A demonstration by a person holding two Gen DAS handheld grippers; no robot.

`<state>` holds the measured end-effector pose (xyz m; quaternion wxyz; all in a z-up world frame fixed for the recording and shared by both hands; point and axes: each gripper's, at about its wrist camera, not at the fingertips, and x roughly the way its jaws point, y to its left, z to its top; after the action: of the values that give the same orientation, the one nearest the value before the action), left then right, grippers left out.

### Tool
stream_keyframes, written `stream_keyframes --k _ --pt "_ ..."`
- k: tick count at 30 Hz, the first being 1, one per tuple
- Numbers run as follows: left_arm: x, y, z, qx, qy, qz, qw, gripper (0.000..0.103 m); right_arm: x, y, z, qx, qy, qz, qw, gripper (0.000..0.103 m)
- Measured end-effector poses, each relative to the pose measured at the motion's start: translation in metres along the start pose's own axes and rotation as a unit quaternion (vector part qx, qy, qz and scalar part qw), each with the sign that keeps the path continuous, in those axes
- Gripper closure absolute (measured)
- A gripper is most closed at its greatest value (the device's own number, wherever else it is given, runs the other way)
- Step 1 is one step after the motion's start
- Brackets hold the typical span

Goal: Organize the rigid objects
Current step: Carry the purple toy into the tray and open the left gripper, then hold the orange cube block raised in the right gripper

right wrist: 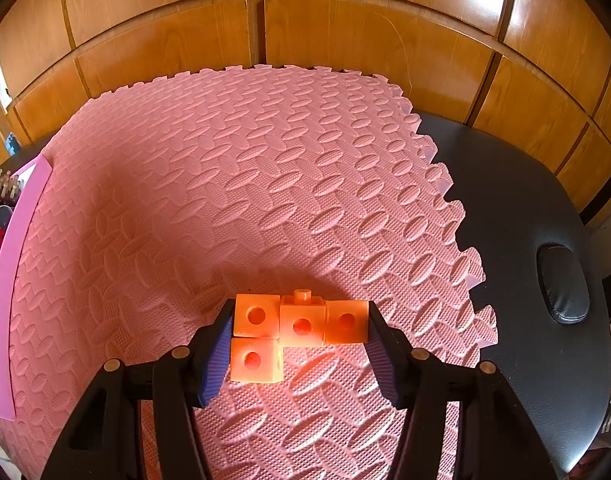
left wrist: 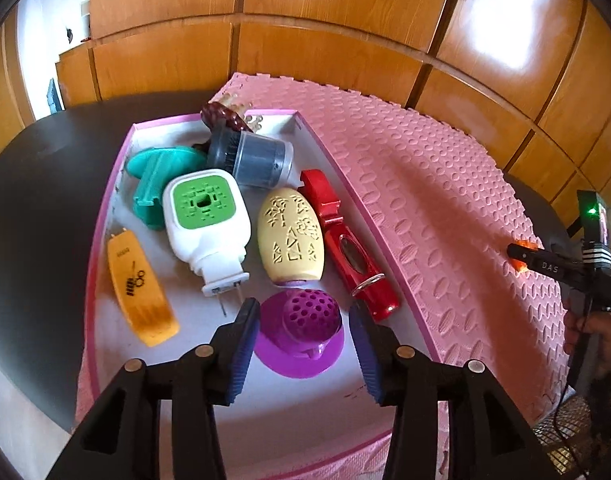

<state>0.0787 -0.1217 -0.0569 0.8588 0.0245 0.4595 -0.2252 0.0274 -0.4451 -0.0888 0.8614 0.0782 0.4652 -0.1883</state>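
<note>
The orange block cluster (right wrist: 293,330), four linked cubes in an L shape with round holes in their faces and a peg on top, sits pinched between the two blue-padded fingers of the right tool (right wrist: 299,334), just above the pink foam mat (right wrist: 265,184). The left finger presses the end cube on one side, the right finger the end cube on the other; whether the cluster touches the mat cannot be told.

To the left of the cluster, past a stretch of mat, stands the pink-rimmed box (left wrist: 337,164). Inside it lie a purple perforated dome (left wrist: 305,326), a cream oval case (left wrist: 291,236), a red pen-shaped gadget (left wrist: 345,244), a white plug-in with a green face (left wrist: 207,220), a yellow clip-like piece (left wrist: 139,280), a teal plastic part (left wrist: 157,176) and a grey cylindrical cup (left wrist: 257,156). The left tool (left wrist: 303,344) hovers over the box, its fingers spread on either side of the purple dome without gripping it.

The mat lies on a black desk (right wrist: 517,216), backed by wood panelling (right wrist: 345,32).
</note>
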Motion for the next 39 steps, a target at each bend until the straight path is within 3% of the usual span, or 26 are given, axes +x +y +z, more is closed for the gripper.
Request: stream_keyframes --k 5,16,39 --pt "-0.017 0.004 -0.004 -0.004 -0.018 0.013 0.9997 0.053 0.0 0.0 0.0 -0.004 -0.002 -0.001 1.0 0.043" --pt "-0.045 0.019 -0.013 -0.013 -0.043 0.079 0.9959 0.052 -0.001 0.002 -0.001 -0.014 -0.005 -0.002 1.0 0.043" --pt "-0.053 0.036 -0.024 -0.042 -0.049 0.104 0.9925 0.052 -0.003 0.004 -0.003 -0.041 -0.025 -0.011 0.999 0.043"
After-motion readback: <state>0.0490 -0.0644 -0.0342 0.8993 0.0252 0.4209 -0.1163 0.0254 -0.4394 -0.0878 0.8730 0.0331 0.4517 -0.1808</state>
